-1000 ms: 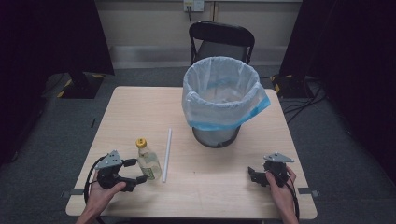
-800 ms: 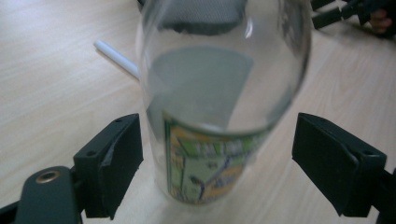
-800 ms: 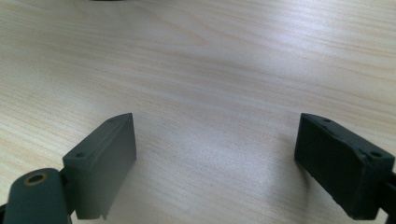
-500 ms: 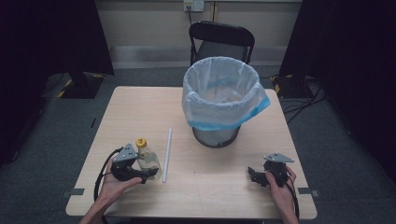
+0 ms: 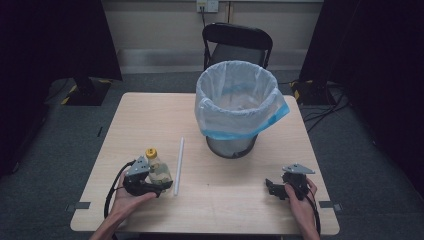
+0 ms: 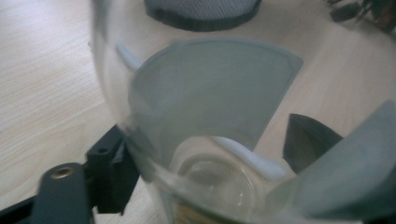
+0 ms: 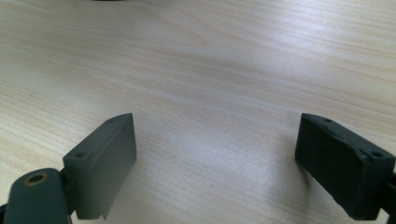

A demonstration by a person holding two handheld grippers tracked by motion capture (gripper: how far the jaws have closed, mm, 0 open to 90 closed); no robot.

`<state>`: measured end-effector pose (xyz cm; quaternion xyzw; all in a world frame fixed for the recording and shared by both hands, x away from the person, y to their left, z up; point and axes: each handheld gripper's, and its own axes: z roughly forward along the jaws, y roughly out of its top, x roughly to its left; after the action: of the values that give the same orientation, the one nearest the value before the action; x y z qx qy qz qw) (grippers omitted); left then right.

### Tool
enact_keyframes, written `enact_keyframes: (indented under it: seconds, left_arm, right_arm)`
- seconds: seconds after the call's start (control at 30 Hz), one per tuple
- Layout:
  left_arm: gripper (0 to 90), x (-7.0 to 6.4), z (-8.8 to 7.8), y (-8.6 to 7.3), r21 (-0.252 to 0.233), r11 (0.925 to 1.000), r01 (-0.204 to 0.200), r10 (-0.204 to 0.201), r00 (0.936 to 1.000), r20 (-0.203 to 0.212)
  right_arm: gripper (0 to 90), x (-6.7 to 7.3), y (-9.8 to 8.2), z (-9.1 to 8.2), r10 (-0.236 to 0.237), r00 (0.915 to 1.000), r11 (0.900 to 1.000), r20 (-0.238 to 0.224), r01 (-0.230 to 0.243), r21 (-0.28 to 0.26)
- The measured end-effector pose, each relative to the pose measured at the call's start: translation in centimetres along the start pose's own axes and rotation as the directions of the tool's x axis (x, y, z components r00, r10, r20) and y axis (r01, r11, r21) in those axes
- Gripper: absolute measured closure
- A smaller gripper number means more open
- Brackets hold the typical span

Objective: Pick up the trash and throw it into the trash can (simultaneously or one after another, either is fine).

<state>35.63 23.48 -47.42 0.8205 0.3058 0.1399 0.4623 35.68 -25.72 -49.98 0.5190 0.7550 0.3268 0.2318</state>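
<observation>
Left claw: we see it closing around bottle, grip unclear | Right claw: spread, empty, near-right tabletop

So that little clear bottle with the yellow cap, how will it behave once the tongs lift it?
The bottle looks like thin clear plastic, so probably light and may flex if squeezed. Its smooth round wall could slip or twist between the left tongs. Lying on the table, it might roll if nudged.

I'm standing in a lab-like recording room: black curtains are hanging around a lone counter, cables trailing.
</observation>
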Motion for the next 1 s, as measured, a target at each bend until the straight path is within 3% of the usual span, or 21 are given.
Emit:
enact_keyframes:
  seconds: [0.07, 0.3, 0.57, 1.0]
  left_arm:
    - [25.9, -0.1, 0.2, -0.3, 0.013, 0.9999, -0.009, 0.009, 1.0000, 0.000]
    - [25.8, -0.2, 0.5, -0.5, 0.024, 0.9994, 0.023, -0.023, 0.9997, -0.010]
    - [27.8, -0.5, 0.2, 0.0, 0.050, 0.9987, 0.012, -0.010, 0.9993, -0.035]
    - [27.9, -0.2, -0.7, 0.3, 0.004, 0.9985, 0.054, -0.054, 0.9986, -0.002]
  right_arm:
    - [11.7, 0.0, 0.0, 0.0, 0.000, 1.0000, 1.000, 0.000, 0.000, 0.000]
    - [11.7, 0.0, 0.0, 0.0, 0.000, 1.0000, 1.000, 0.000, 0.000, 0.000]
    - [11.7, 0.0, 0.0, 0.0, 0.000, 1.0000, 1.000, 0.000, 0.000, 0.000]
    - [11.7, 0.0, 0.0, 0.0, 0.000, 1.0000, 1.000, 0.000, 0.000, 0.000]
